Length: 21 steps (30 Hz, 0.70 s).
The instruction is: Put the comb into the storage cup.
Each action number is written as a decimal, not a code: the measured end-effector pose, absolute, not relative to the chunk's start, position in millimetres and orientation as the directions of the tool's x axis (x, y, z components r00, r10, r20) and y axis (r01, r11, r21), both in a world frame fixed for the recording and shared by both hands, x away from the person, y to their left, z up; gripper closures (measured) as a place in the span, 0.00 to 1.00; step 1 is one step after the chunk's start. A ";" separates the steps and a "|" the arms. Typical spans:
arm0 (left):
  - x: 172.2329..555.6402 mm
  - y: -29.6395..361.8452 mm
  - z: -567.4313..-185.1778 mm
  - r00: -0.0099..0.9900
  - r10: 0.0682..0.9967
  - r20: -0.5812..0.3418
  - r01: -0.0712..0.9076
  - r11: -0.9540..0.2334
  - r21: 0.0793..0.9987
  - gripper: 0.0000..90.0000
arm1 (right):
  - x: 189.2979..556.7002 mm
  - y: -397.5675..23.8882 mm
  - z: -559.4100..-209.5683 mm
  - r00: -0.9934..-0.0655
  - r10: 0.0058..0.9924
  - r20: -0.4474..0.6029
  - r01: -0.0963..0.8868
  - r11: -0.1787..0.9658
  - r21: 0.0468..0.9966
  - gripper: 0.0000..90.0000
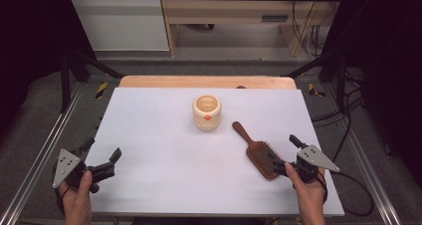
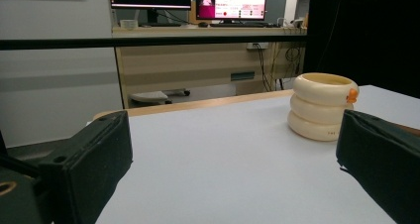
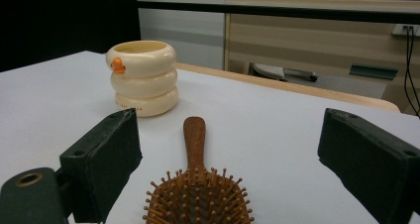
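Observation:
A cream ribbed cup (image 1: 206,112) with an orange mark stands upright at the table's middle back. A brown wooden hairbrush (image 1: 256,153) lies bristles up at the right, handle pointing towards the cup. My right gripper (image 1: 286,154) is open just right of the brush head. In the right gripper view the brush (image 3: 195,194) lies between the spread jaws of that gripper (image 3: 233,135), untouched, with the cup (image 3: 143,78) beyond. My left gripper (image 1: 102,150) is open at the table's front left, holding nothing. The left gripper view has its jaws (image 2: 237,169) wide apart and the cup (image 2: 322,107) far right.
A white sheet (image 1: 164,150) covers the table, with a wooden strip (image 1: 206,81) along its far edge. Metal rails (image 1: 45,145) run along both sides. Beyond stand a desk (image 2: 198,60) with monitors and hanging cables (image 1: 308,36).

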<state>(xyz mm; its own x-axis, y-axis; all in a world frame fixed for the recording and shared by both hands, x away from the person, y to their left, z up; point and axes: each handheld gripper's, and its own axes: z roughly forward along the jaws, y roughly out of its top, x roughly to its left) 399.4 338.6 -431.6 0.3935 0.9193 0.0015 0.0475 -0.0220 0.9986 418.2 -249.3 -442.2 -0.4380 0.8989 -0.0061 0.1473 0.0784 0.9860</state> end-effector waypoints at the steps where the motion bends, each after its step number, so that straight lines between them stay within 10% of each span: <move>1: 399.6 338.5 -431.8 0.394 0.919 0.001 0.049 -0.023 0.999 0.01 | 418.3 -249.5 -442.2 -0.438 0.899 0.006 0.156 0.070 0.985 0.10; 12: 399.8 338.3 -431.9 0.394 0.919 0.001 0.052 -0.024 0.998 0.01 | 417.6 -241.2 -440.8 -0.420 0.906 0.043 0.224 0.057 0.973 0.09; 21: 399.8 338.7 -432.0 0.392 0.920 0.003 0.055 -0.027 0.998 0.01 | 406.5 -229.0 -437.3 -0.458 0.889 -0.002 0.238 0.125 0.963 0.46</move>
<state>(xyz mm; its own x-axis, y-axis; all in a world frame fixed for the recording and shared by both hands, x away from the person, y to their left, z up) 399.8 338.7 -432.0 0.3922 0.9199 0.0030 0.0549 -0.0266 0.9981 406.5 -229.0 -437.3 -0.4584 0.8887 -0.0017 0.2384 0.1248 0.9631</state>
